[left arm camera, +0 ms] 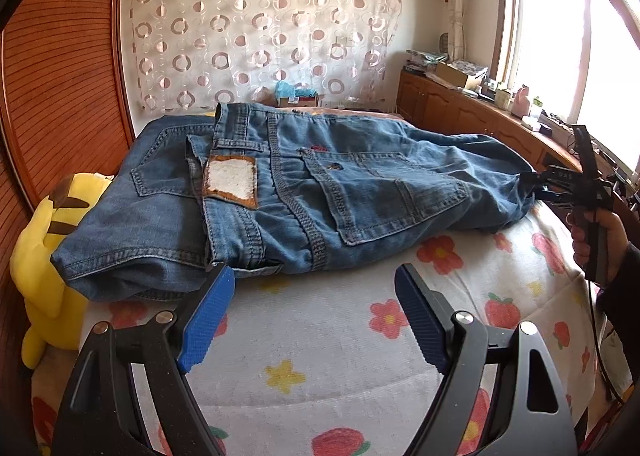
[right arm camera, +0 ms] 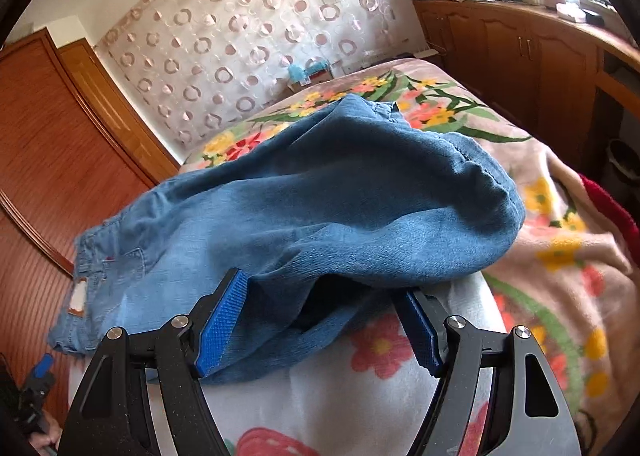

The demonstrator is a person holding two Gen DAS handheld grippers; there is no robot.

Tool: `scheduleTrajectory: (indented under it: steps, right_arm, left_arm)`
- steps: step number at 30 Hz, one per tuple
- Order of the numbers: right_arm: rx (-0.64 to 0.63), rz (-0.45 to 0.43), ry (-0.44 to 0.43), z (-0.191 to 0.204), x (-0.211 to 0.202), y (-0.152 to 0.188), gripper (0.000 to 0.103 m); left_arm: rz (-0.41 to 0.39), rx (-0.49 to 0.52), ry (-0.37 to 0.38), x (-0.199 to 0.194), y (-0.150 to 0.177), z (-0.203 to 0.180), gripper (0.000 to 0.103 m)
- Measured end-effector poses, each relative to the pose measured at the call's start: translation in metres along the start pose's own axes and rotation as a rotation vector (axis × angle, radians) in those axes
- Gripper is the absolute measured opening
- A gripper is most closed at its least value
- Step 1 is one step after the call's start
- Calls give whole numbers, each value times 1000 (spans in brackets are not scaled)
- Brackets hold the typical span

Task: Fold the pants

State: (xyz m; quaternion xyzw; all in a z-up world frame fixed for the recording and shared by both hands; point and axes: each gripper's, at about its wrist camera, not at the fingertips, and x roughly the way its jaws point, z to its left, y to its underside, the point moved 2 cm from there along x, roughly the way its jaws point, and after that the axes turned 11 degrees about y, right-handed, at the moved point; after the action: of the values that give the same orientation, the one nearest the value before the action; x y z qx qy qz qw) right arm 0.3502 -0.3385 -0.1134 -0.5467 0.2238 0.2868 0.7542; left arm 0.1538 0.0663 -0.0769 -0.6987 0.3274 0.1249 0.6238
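Bedroom light from the window falls on a bed (left arm camera: 340, 356) covered with a white blanket printed with flowers and strawberries, and on this the work lies.

Nearest in the left wrist view, the left claw (left arm camera: 316, 316) hangs wide open over bare blanket, holding nothing, its blue pads just short of the near edge of the jeans (left arm camera: 304, 191). The jeans lie across the bed already doubled over, seat upward, with a back pocket and a white patch (left arm camera: 230, 181) showing near the waistband.

The right claw (right arm camera: 324, 320) is at the far right end of the denim. Its blue pads stand apart with a fold of cloth bunched between them, but whether they actually pinch it I cannot tell.

Denim of this kind is probably fairly heavy and soft, limp rather than stiff, and not slippery; it should sag between two holds. A thick seam, the hem or the waistband looks the surest place to grip.

Beside the jeans on the left sits a yellow plush toy (left arm camera: 44, 256). Beyond are a wooden wardrobe (left arm camera: 60, 75), a circle-patterned curtain (left arm camera: 260, 23) on the back wall, and cluttered low cabinets (left arm camera: 460, 107) under the window.
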Motion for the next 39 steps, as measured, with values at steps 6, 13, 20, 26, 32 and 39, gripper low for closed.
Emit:
scheduleTrajectory:
  steps: [6, 13, 20, 26, 32, 39]
  right_arm:
    - [48, 16, -24, -10, 3, 1, 78]
    - [-6, 21, 106, -5, 13, 2, 59]
    - [-19, -4, 160, -17, 17, 9, 22]
    - [-45, -12, 188, 0, 15, 9, 19]
    - [-52, -3, 177, -2, 6, 7, 8]
    - [-114, -45, 173, 0, -5, 1, 3]
  left_arm:
    - [1, -2, 3, 2, 1, 0, 83]
    - [-12, -15, -21, 2, -8, 12, 81]
    - [22, -34, -73, 11, -19, 47, 54]
    - [89, -68, -38, 31, -15, 67, 34]
    - [112, -26, -47, 40, -11, 60, 33]
    - [92, 41, -77, 30, -17, 54, 9]
